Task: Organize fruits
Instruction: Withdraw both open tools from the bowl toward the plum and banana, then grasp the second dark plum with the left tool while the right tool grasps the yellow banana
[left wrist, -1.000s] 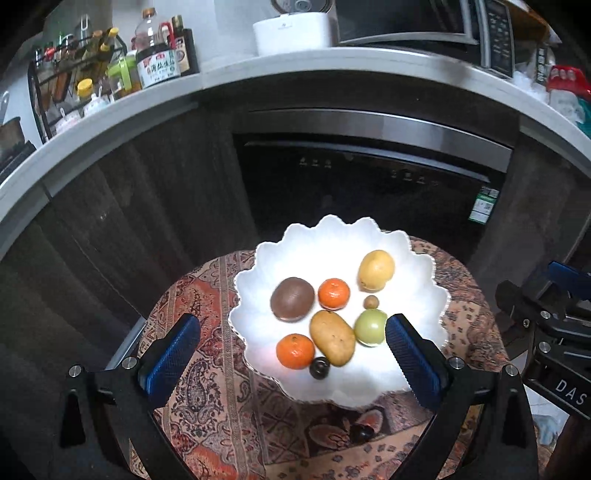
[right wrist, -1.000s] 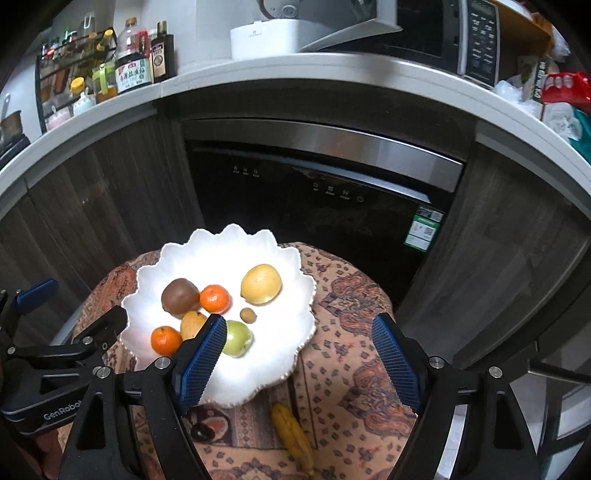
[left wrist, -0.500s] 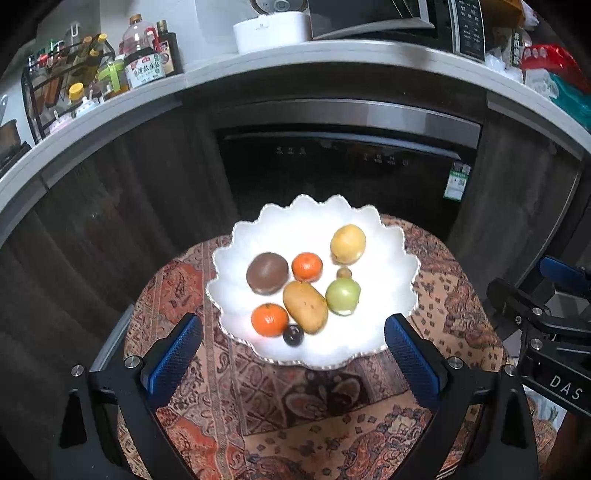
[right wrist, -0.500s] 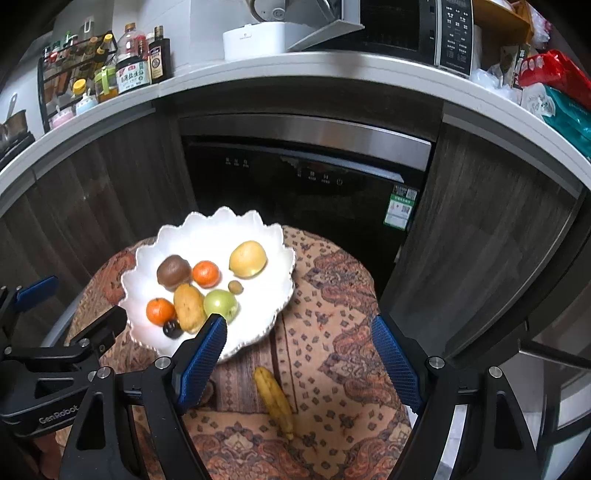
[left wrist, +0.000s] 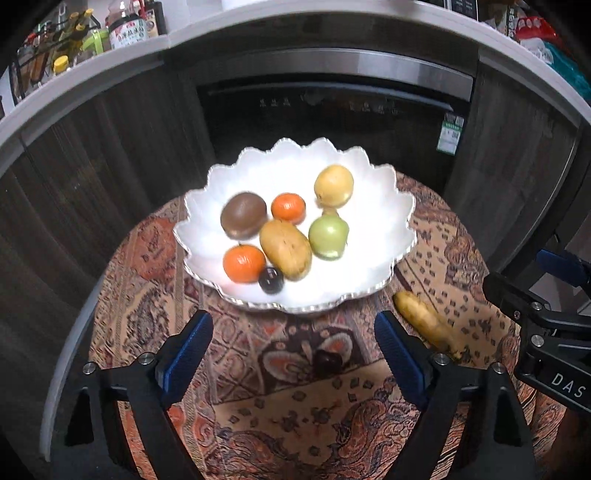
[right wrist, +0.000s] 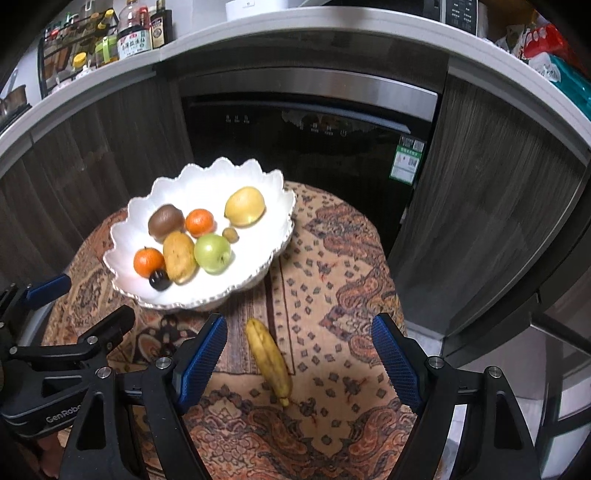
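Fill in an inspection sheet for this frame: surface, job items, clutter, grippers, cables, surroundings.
Surface: round table under patterned rug-like cloth.
Job items: white scalloped bowl holding brown kiwi, two oranges, green apple, yellow round fruit, tan oblong fruit, small dark fruit; yellow banana and dark round fruit lie on the cloth.
Clutter: nothing seen.
Grippers: left gripper and right gripper open, empty.
Cables: nothing seen.
Surroundings: dark built-in appliance, countertop bottles.

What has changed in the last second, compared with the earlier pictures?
Both claws, the left claw and the right claw, have drawn back from the white bowl, so the banana and a dark fruit on the patterned cloth show more fully. Nothing was gripped or released. The fruits in the bowl kept their places; both claws remain open.
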{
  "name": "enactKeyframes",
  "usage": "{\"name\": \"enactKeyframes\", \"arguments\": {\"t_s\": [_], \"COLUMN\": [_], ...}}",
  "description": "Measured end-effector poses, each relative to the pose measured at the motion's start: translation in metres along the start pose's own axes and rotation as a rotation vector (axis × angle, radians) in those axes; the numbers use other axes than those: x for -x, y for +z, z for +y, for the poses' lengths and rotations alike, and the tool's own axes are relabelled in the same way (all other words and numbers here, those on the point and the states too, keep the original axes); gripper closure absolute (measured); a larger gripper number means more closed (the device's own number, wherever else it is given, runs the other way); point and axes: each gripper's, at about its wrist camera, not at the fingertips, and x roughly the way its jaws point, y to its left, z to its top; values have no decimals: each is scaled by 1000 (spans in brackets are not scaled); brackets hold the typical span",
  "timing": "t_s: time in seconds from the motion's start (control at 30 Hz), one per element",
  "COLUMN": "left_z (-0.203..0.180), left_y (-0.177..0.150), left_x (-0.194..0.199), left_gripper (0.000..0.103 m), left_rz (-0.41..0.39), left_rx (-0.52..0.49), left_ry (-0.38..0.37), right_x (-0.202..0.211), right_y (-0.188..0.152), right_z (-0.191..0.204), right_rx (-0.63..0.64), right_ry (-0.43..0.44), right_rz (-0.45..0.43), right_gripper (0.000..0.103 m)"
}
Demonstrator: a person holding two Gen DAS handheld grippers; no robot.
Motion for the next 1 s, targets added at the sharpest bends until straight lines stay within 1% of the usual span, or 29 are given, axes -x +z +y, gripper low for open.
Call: {"name": "enactKeyframes", "arguments": {"t_s": [0.17, 0.3, 0.4, 0.53, 0.77, 0.97, 1.0], "left_z": [-6, -10, -14, -19, -21, -21, -21], "left_y": [-15, -23, -29, -37, -46, -49, -50], "left_x": [-18, -31, -42, -55, -72, -81, -83], "left_gripper": [19, 23, 28, 34, 41, 54, 58], "left_rz": [36, 45, 57, 77, 106, 112, 116], "left_rx": [-8, -16, -21, -30, -30, -31, -30], "left_ry": [-16, -25, -35, -43, -43, -43, -49], "right_x": [-14, -26, -34, -43, -58, -66, -68], "right_y": [-16, -27, -34, -39, -46, -50, -50], "right_z": [0, -1, -2, -3, -1, -1, -1], "right_rx": [0, -8, -15, -19, -20, -21, -21], "right_ry": [11, 17, 20, 25, 32, 34, 33], "right_rz": [33, 60, 76, 93, 121, 135, 138], "right_gripper": [22, 22, 22, 22, 22, 22, 22]}}
